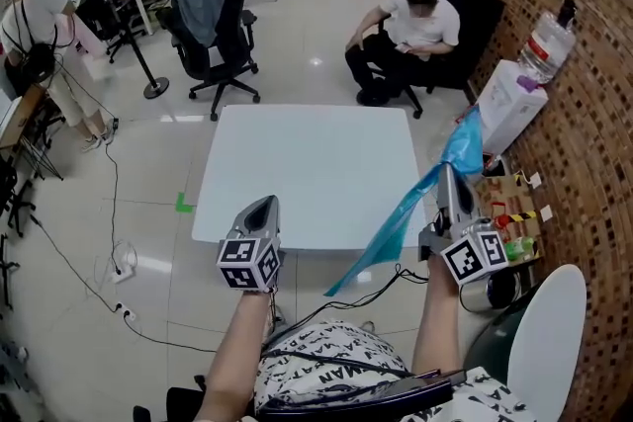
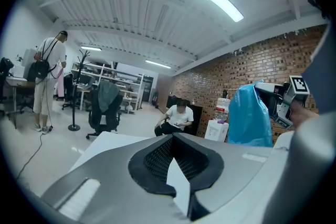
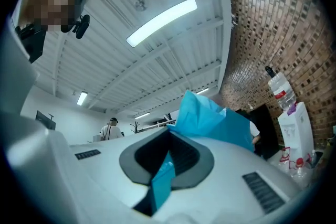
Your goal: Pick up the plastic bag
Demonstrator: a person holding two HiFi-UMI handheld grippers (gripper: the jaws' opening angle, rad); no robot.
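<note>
Bag [image 1: 401,217] | blue, thin, crumpled (hangs long) | clamped in right gripper [image 1: 448,175]

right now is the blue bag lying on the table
No, the blue plastic bag hangs in the air from the right gripper, off the white table.

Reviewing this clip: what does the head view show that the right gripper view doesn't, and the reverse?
Head view only: the white table, the left gripper at its near edge, and the plastic bag trailing down from the right gripper. Right gripper view only: the ceiling light, and a strip of the bag pinched between the fingers. Both: the plastic bag, the brick wall, the water dispenser.
</note>
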